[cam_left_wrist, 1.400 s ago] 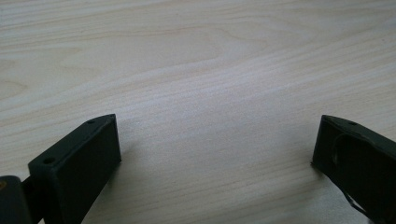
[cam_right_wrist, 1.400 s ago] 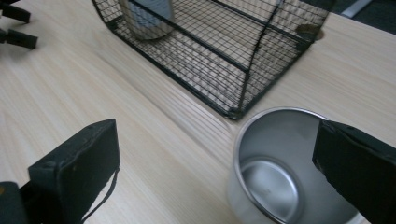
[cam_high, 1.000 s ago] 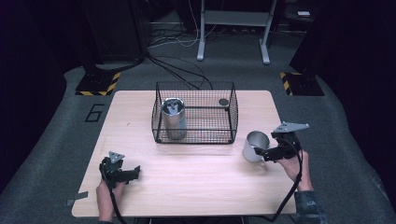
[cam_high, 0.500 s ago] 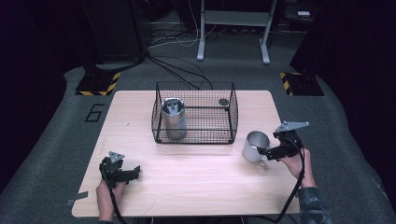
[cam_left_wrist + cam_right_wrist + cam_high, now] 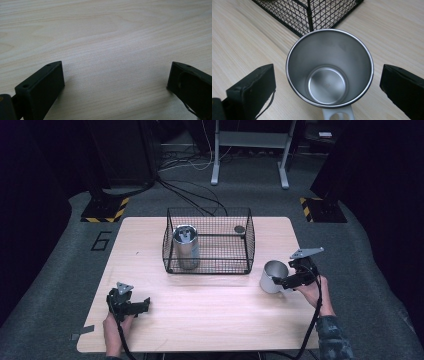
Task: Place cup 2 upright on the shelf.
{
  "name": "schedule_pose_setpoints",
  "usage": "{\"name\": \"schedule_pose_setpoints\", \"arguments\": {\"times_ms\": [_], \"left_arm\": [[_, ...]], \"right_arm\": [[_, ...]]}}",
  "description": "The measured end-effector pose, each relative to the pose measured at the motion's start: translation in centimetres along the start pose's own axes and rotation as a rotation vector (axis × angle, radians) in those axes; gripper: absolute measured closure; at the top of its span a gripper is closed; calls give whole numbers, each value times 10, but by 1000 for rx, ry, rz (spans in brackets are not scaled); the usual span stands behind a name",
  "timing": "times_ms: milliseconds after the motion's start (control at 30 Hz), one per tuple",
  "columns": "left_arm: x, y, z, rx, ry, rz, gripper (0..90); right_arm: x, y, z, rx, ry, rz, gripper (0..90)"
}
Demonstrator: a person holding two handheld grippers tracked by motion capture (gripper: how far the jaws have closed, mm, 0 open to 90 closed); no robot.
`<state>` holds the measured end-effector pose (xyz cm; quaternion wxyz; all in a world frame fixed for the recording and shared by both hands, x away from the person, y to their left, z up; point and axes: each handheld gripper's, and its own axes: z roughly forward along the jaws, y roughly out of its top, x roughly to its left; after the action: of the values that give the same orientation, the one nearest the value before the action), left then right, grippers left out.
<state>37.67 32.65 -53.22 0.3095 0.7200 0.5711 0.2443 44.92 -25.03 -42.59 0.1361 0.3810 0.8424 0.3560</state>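
Observation:
A steel mug (image 5: pixel 271 275) stands upright and empty on the table's right side, just off the corner of the black wire basket (image 5: pixel 248 251). My right gripper (image 5: pixel 281 281) is open, one jaw on each side of the mug (image 5: pixel 329 67) without touching it. The mug's white handle (image 5: pixel 337 115) points back toward the gripper. My left gripper (image 5: pixel 144 304) rests low near the front left of the table, open over bare wood (image 5: pixel 115 70) with nothing between its jaws.
Inside the basket a tall steel tumbler (image 5: pixel 184 246) stands at the left, and a small dark round object (image 5: pixel 239 229) lies at the back right. The basket's corner post (image 5: pixel 309 15) is close beyond the mug. A person's hands hold both grippers.

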Motion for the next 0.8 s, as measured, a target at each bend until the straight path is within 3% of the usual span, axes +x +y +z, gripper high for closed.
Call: {"name": "schedule_pose_setpoints", "arguments": {"times_ms": [267,500,600,800], "left_arm": [[0,0,0,0,-1,1,4],[0,0,0,0,0,1,4],[0,0,0,-1,0,1,4],[0,0,0,0,-1,1,4]], "right_arm": [[0,2,13,28,1,-25,0],[-1,4,25,72,4,-2,1],[1,2,28,56,-30,-14,45],[3,-4,28,9,-47,-1,53]]}}
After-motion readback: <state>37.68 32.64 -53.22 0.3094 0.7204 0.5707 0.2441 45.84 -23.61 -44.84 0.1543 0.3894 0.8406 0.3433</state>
